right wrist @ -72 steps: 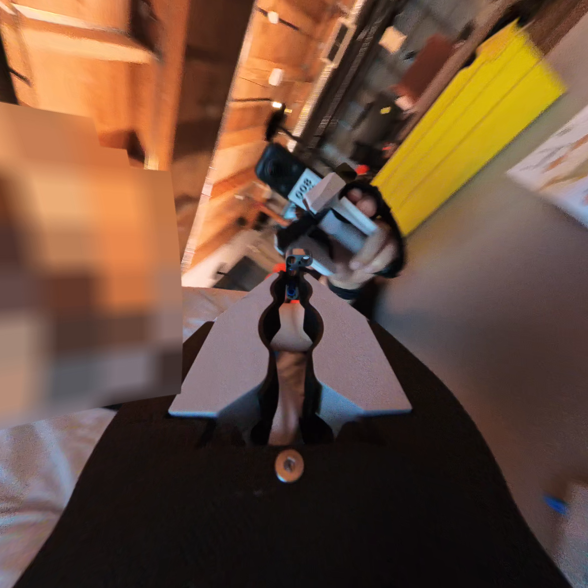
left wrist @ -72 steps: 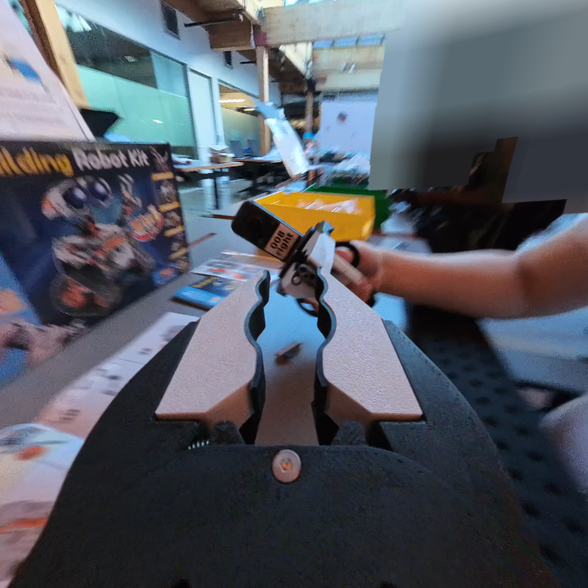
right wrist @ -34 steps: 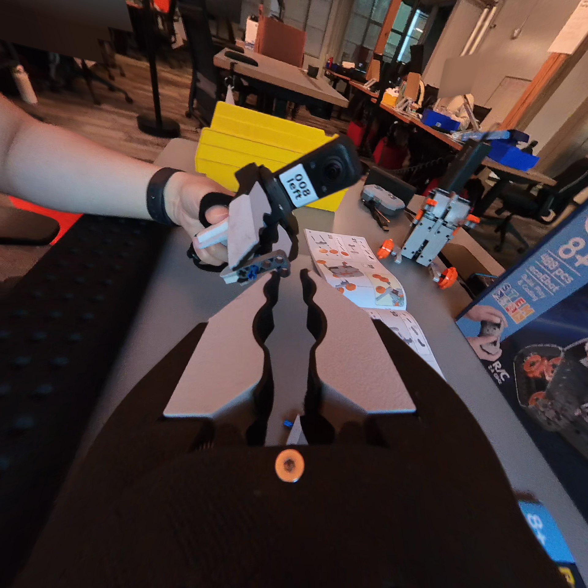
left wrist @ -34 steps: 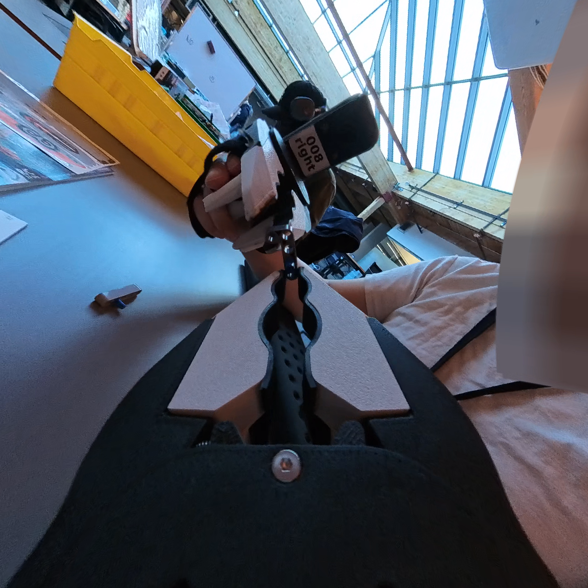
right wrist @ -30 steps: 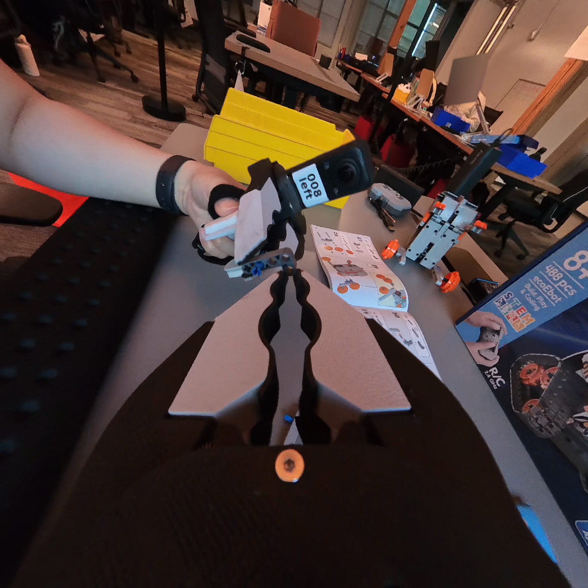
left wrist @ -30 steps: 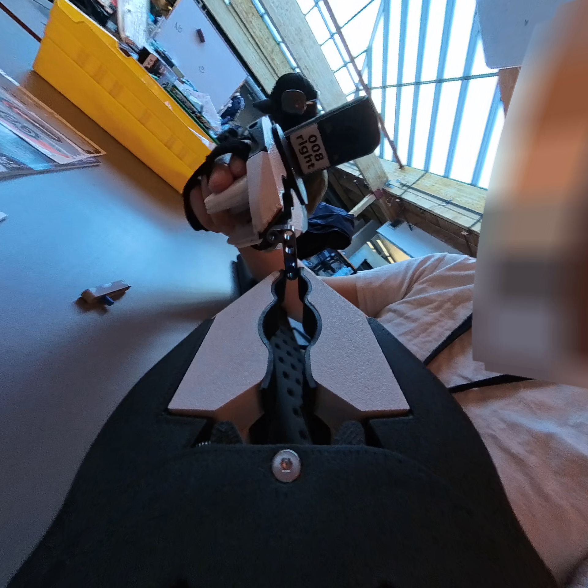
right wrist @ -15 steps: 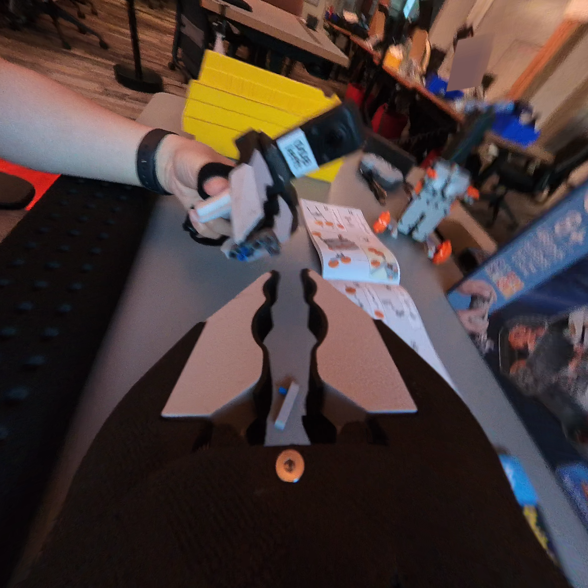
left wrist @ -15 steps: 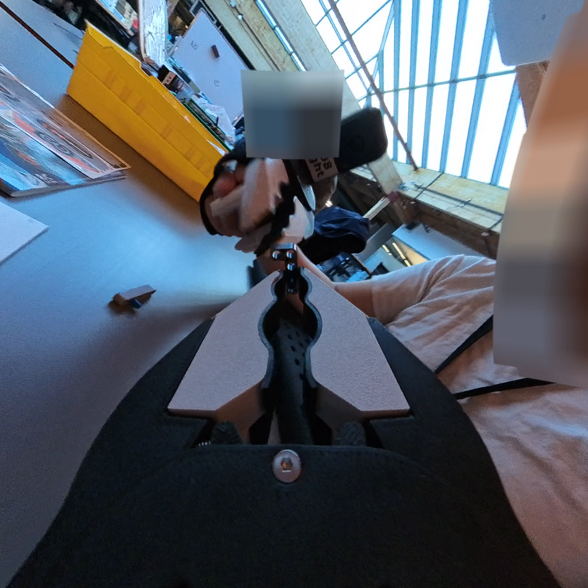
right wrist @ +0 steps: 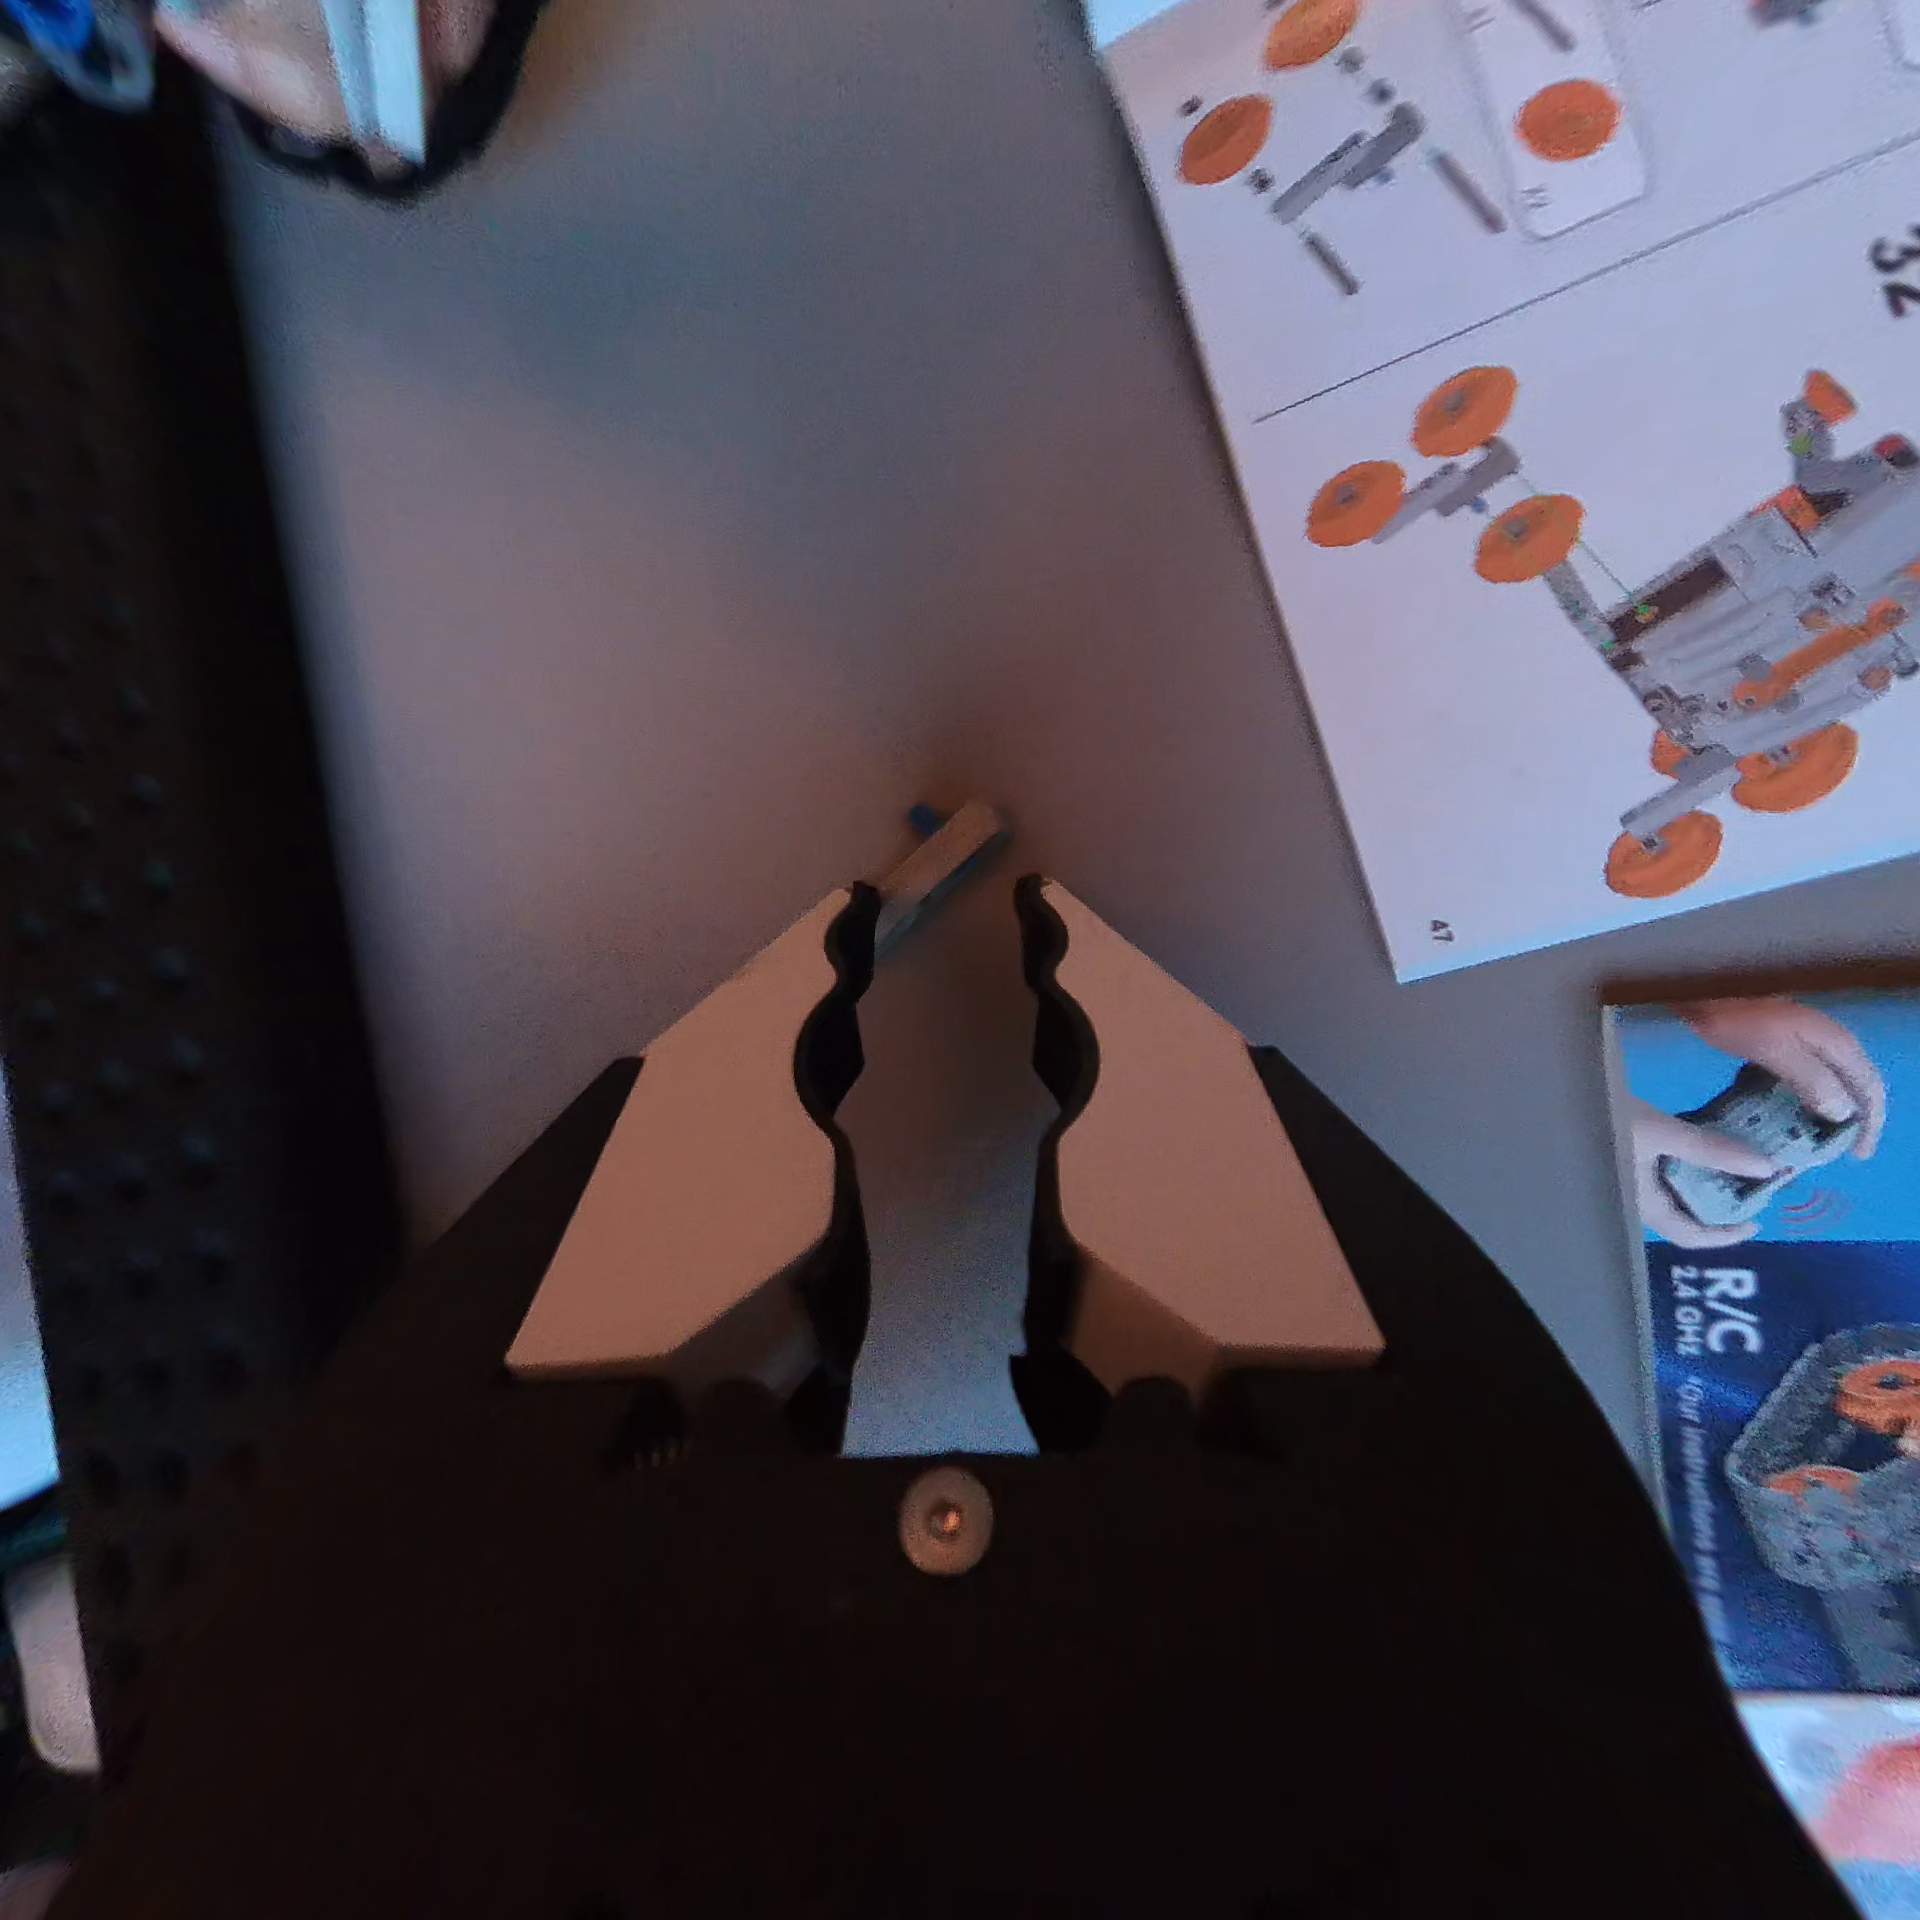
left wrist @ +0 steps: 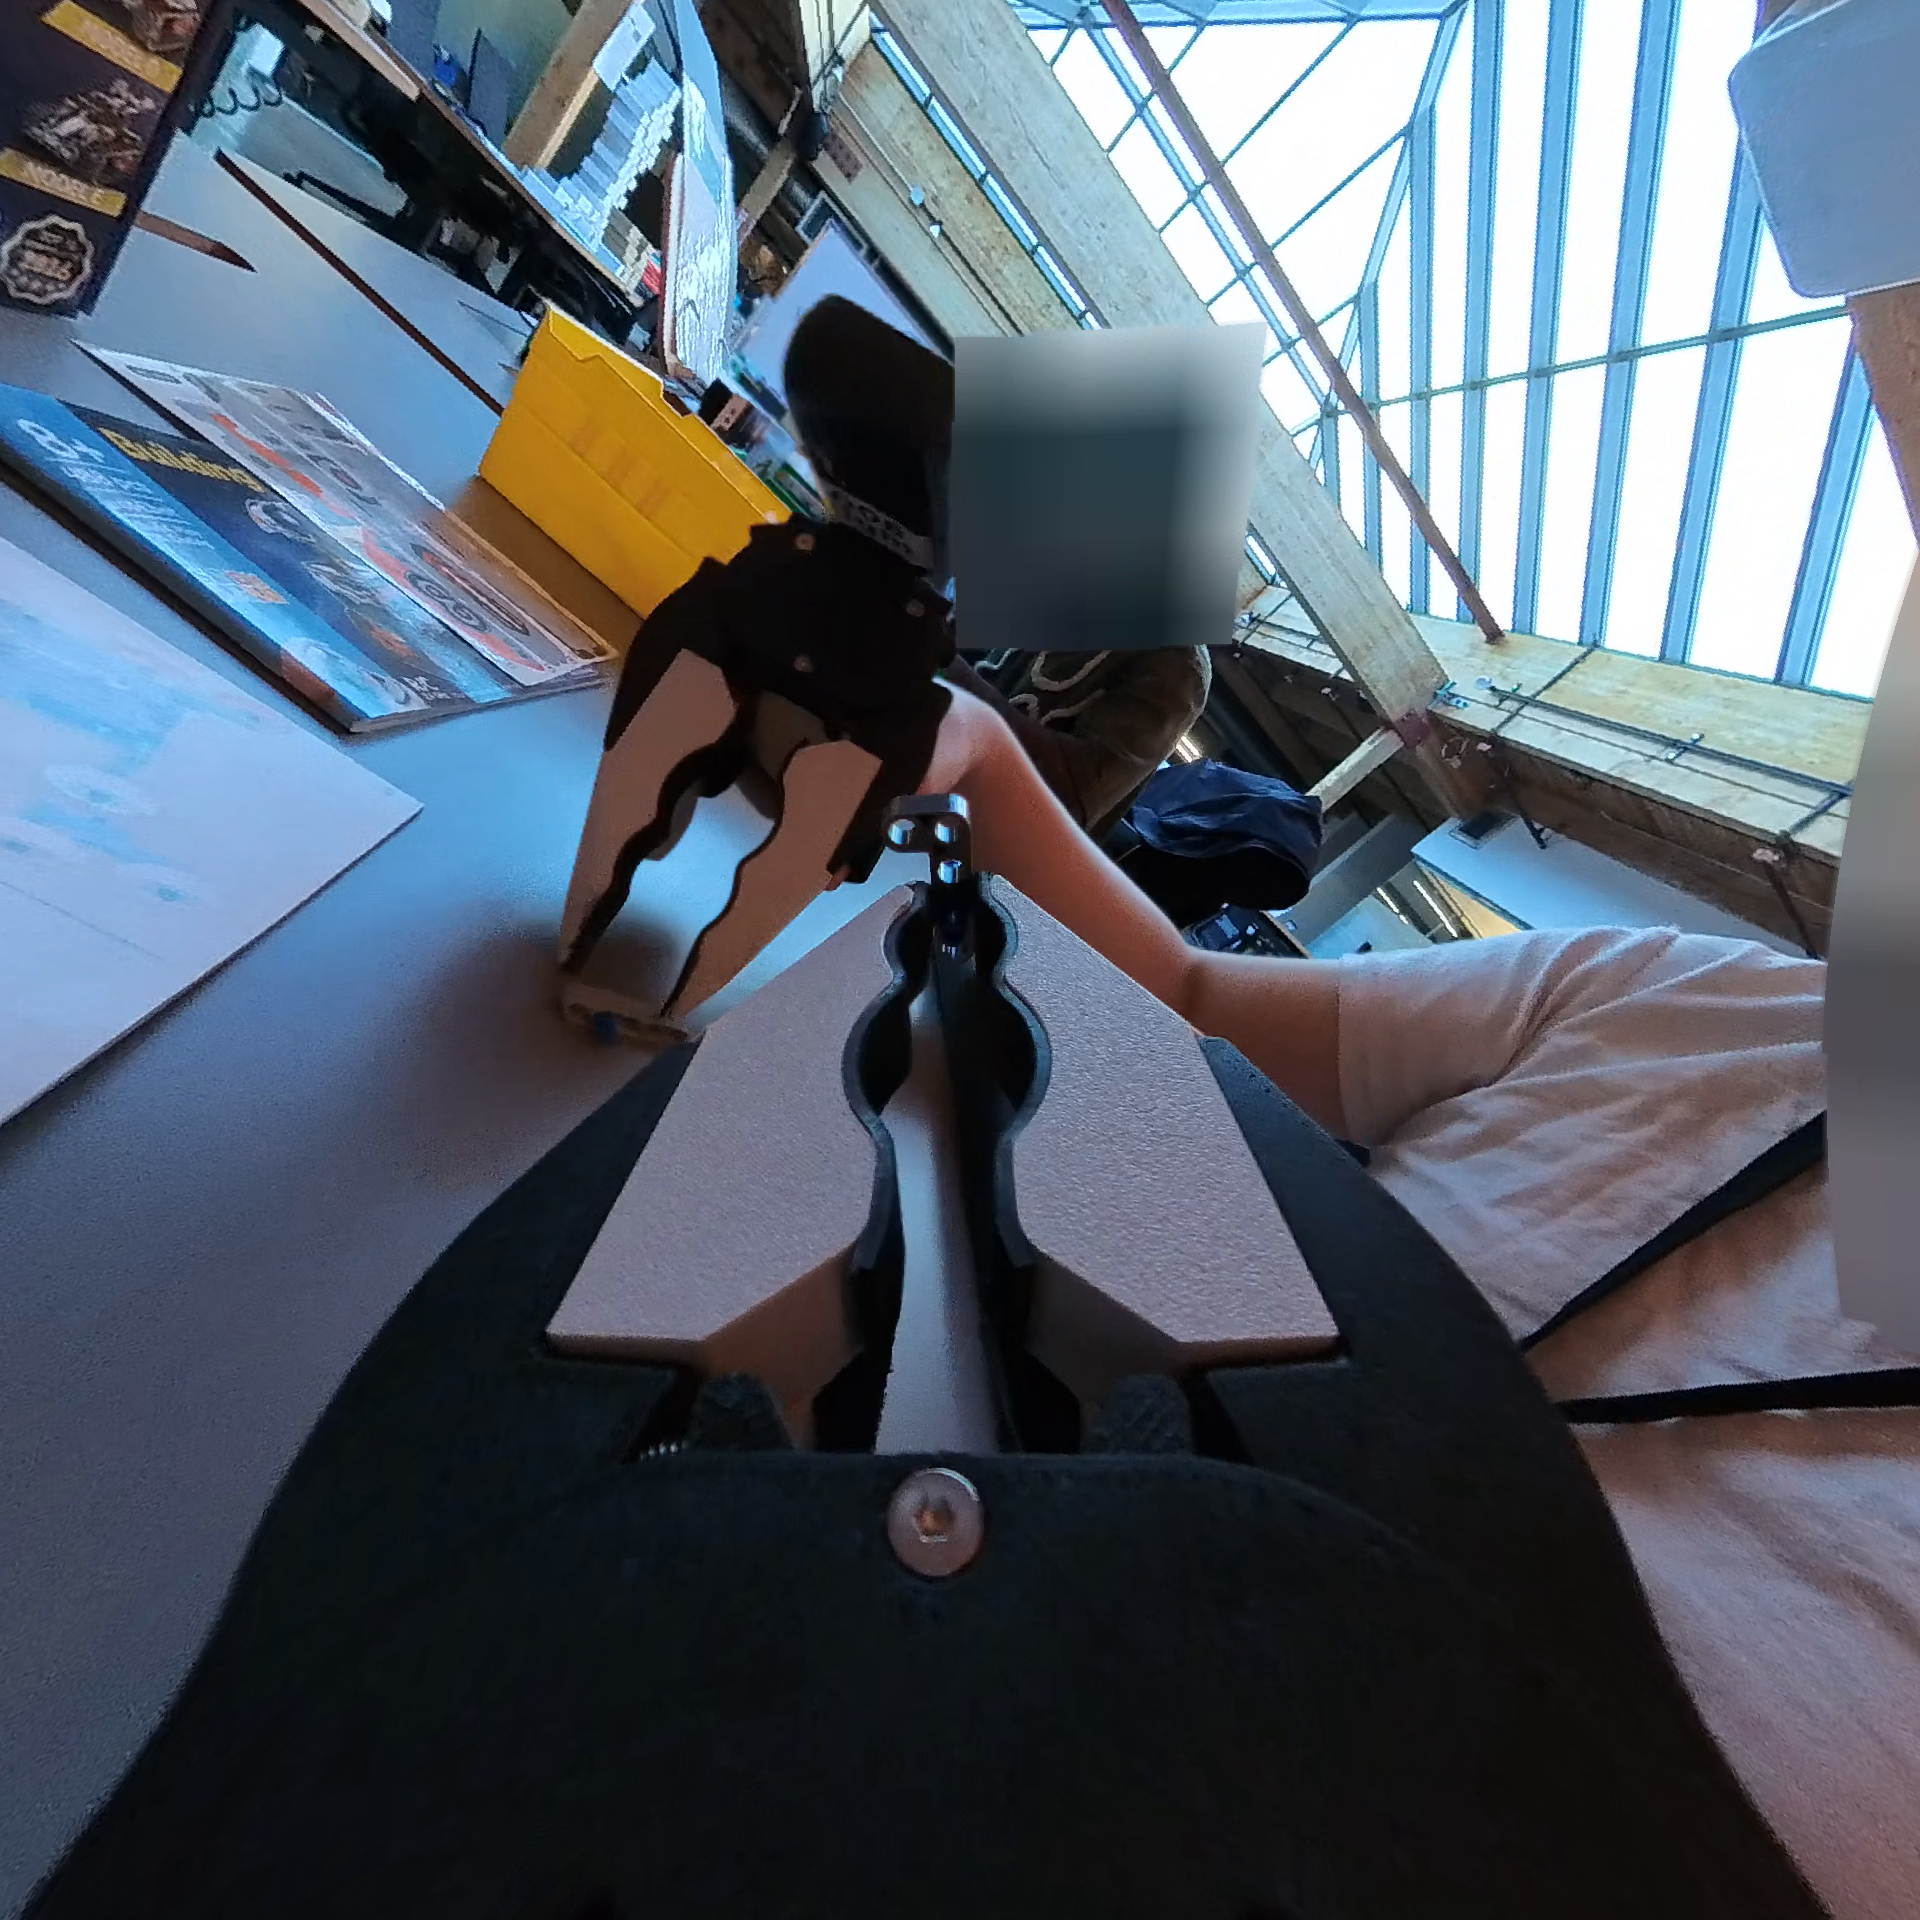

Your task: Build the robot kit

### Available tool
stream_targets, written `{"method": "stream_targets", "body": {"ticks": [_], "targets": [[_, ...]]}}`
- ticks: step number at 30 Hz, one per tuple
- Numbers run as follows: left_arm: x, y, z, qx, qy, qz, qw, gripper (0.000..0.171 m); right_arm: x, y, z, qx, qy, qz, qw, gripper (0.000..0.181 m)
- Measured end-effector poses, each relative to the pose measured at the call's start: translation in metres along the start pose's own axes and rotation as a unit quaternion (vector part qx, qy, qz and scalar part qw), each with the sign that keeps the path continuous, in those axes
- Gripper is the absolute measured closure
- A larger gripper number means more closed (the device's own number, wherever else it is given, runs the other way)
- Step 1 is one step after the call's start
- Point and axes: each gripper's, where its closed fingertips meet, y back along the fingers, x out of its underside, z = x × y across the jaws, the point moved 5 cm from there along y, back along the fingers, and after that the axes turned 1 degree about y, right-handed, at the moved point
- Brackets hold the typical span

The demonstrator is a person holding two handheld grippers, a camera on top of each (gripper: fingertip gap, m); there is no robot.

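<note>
- Grey plastic, perforated: an L-shaped building-kit beam [left wrist: 938,837] is pinched at the tips of the left gripper [left wrist: 943,904], whose jaws stand almost together; a dark blue pin shows in the narrow slot just below the beam. The gripper is held in the air, off the bench.
- The right gripper [right wrist: 940,894] points steeply down at the bench [right wrist: 665,499] with its jaws moderately apart and nothing clamped between them.
- A small grey beam piece [right wrist: 940,857] with a blue pin at its end lies flat on the bench at the right gripper's tips, against the view's left fingertip [right wrist: 847,914]; the view does not settle whether they touch. The left wrist view shows the same piece [left wrist: 623,1023] on the bench beneath the spread tips of that gripper [left wrist: 623,977].
- Behind the right gripper in the left wrist view, a forearm [left wrist: 1081,862] and a pale sleeve [left wrist: 1558,1049] run toward the right edge of frame.
- An open instruction booklet [right wrist: 1558,468] with orange-wheeled vehicle drawings lies on the bench, on the right in the right wrist view, well apart from the beam piece.
- Nearer in that view lies a blue printed kit box [right wrist: 1787,1330], just beside the booklet.
- A black dimpled mat [right wrist: 135,675] borders the bench along the left of the right wrist view.
- A yellow bin [left wrist: 613,468] stands toward the bench's far edge in the left wrist view, past a flat blue-covered booklet [left wrist: 239,561].
</note>
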Motion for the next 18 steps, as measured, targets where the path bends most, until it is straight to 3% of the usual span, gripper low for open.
{"method": "stream_targets", "body": {"ticks": [3, 5, 11, 15, 18], "targets": [[0.0, 0.002, 0.005, -0.011, -0.001, -0.002, 1.0, 0.168, -0.005, -0.003, 0.002, -0.009, -0.041, 0.013, 0.999, 0.153], [-0.001, 0.004, 0.008, -0.017, 0.002, -0.006, 1.0, 0.168, -0.007, -0.006, 0.0, 0.004, -0.061, 0.011, 0.998, 0.167], [-0.017, 0.018, 0.007, -0.051, -0.045, -0.023, 0.997, 0.167, -0.004, -0.001, 0.005, 0.085, 0.019, 0.009, 0.996, 0.174], [-0.043, 0.019, 0.008, -0.082, -0.04, -0.074, 0.993, 0.168, 0.0, 0.031, -0.023, 0.151, -0.004, -0.059, 0.987, 0.175], [-0.068, 0.012, 0.014, -0.128, -0.052, -0.126, 0.982, 0.168, 0.013, 0.059, -0.046, 0.209, -0.025, -0.049, 0.976, 0.175]]}}
